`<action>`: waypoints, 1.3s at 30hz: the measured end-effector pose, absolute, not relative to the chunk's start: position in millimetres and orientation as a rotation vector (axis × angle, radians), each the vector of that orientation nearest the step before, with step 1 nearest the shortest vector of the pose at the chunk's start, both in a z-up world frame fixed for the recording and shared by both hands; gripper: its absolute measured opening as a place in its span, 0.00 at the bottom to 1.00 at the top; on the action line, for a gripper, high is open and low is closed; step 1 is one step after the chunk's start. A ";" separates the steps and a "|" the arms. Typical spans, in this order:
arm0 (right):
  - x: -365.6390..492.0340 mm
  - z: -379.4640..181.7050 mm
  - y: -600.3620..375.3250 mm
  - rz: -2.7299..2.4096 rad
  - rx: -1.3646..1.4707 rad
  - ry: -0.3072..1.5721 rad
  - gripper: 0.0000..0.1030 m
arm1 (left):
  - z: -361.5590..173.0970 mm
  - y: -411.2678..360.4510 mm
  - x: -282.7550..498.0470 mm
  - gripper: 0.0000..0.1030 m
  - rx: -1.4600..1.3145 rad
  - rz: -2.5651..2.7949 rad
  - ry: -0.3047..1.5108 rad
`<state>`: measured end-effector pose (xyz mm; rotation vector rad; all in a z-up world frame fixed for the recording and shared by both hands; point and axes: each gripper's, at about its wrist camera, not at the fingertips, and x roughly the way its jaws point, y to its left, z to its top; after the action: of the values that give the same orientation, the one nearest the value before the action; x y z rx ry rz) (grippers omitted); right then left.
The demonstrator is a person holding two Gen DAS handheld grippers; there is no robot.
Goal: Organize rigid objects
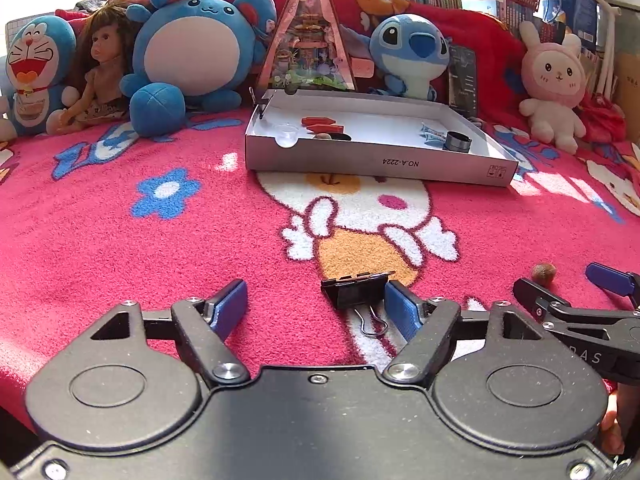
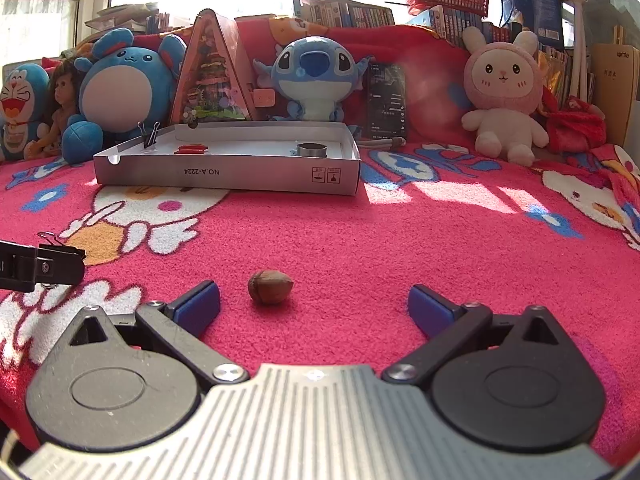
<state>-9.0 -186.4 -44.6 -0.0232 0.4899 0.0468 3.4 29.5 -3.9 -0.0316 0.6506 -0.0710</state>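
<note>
Binder clip (image 1: 355, 289) lay on the fleece blanket (image 1: 120, 248) between the pads of the left tongs (image 1: 316, 306), hard against the right-hand pad at about two o'clock from the tongs' middle, its wire handles (image 1: 370, 320) trailing back toward the camera. The left tongs stood partly open; the other pad was well clear, so nothing was gripped yet. By my judgement the clip would handle as a light, stiff thing of smooth painted steel: likely to slip if pinched on its sloped faces, and best taken across the flat black body, leaving the loose, swinging wire loops alone.

In the right wrist view a brown nut (image 2: 270, 287) sat on the blanket just ahead of the right tongs (image 2: 314, 306), toward eleven o'clock and nearer the left-hand pad. Those tongs gaped wide and held nothing. The nut looked hard, light and rounded, so probably prone to roll or squirt out; a centred pinch across its widest part would suit it.

The blanket was a thick, soft pink pile with cartoon prints, apt to let small things sink slightly. Farther off at twelve o'clock stood a shallow grey cardboard box (image 1: 360, 160) already holding small items. Beyond it plush toys (image 1: 192, 48), a doll (image 1: 100, 64) and a triangular model house (image 1: 308, 40) lined the back, with bookshelves (image 2: 348, 12) and bright windows behind.
</note>
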 end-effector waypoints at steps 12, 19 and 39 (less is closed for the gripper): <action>-6.6 -43.7 -184.2 0.049 -0.018 0.508 1.00 | -0.3 53.3 2.2 0.51 -0.054 -0.096 0.633; -7.4 -42.2 -181.1 0.043 -0.014 0.515 1.00 | -5.9 43.5 1.5 0.73 -0.080 -0.074 0.614; -25.7 -38.2 -162.3 0.121 -0.009 0.462 0.57 | -6.5 30.7 1.5 0.35 -0.124 -0.080 0.620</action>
<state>-25.7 -162.3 -38.2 -0.0089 0.4622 0.1213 1.5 30.7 -6.5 -0.1238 0.6199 -0.0803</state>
